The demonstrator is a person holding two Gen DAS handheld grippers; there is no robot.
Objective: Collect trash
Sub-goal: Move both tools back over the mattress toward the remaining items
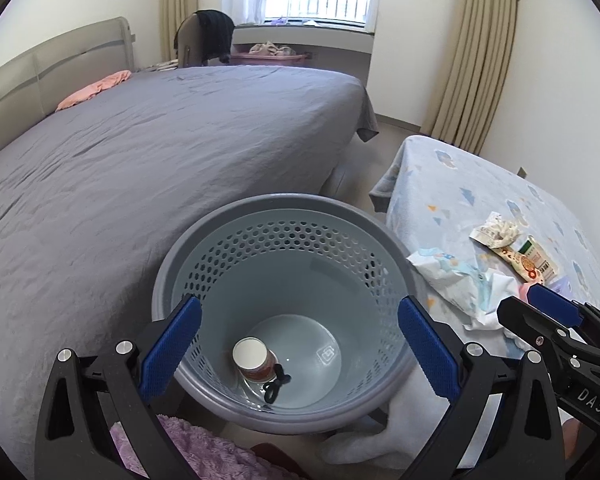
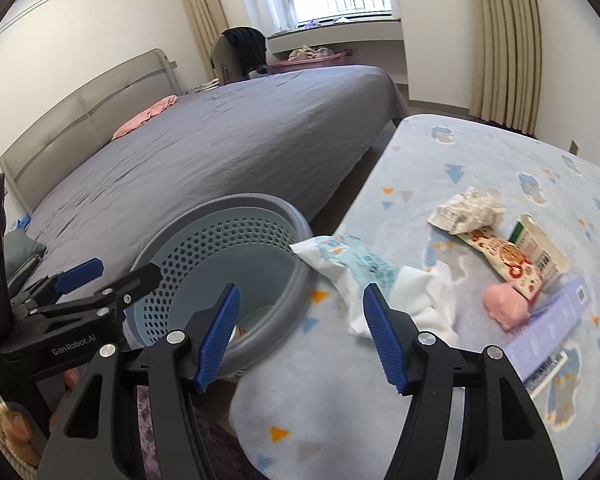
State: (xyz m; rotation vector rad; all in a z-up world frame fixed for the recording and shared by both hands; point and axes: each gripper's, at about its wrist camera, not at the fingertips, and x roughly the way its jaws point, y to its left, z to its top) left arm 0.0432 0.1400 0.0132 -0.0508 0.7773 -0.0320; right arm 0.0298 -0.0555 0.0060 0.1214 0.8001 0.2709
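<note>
Between the big grey bed [image 1: 160, 152] and the blue-blanketed table [image 2: 480, 168], the grey bin [image 1: 284, 216] is sitting with a small cup [image 1: 252, 360] inside. Left gripper [image 1: 300, 344] is hovering spread wide over it, holding nothing. Right gripper [image 2: 300, 336] is gaping too, just short of the crumpled tissue pack [image 2: 348, 264]; snack wrappers [image 2: 512, 256] are lying further back.

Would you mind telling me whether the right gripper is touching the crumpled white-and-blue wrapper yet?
Cannot tell. In the right wrist view the open right gripper frames the wrapper, but its right finger overlaps the wrapper's white edge, so neither contact nor a gap shows plainly.
</note>
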